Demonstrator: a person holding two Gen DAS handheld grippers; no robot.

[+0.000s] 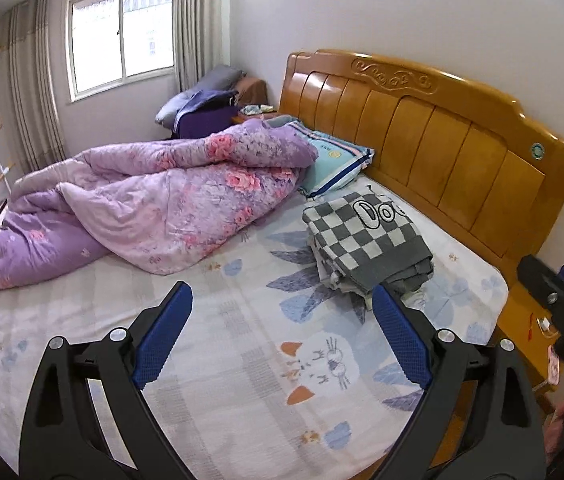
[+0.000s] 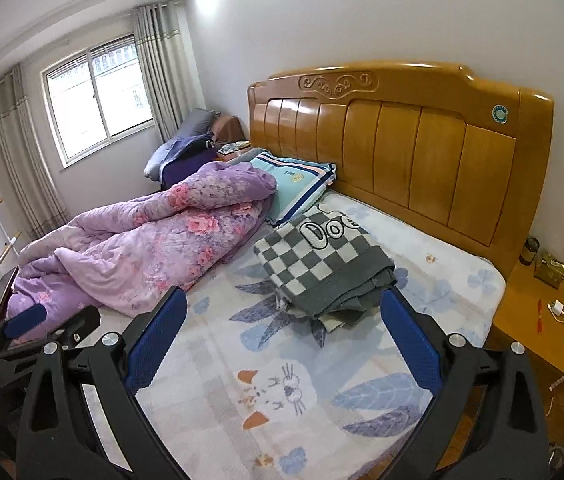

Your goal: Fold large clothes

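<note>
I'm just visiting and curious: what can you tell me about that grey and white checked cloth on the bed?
The grey and white checked knitted garment lies folded flat on the leaf-printed bedsheet, near the wooden headboard. Black-outlined letters mark its top. It sits atop paler folded fabric; its far corner meets the striped light-blue pillow. No gripper touches it.

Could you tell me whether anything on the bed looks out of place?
The purple floral quilt lies bunched in a heap across the far side. The grey-and-white checkered folded garment sits neatly.

Home bedroom, wooden-headboard bed [image 2: 402, 148], floral quilt [image 1: 154, 208], curtains [image 1: 34, 80]
</note>
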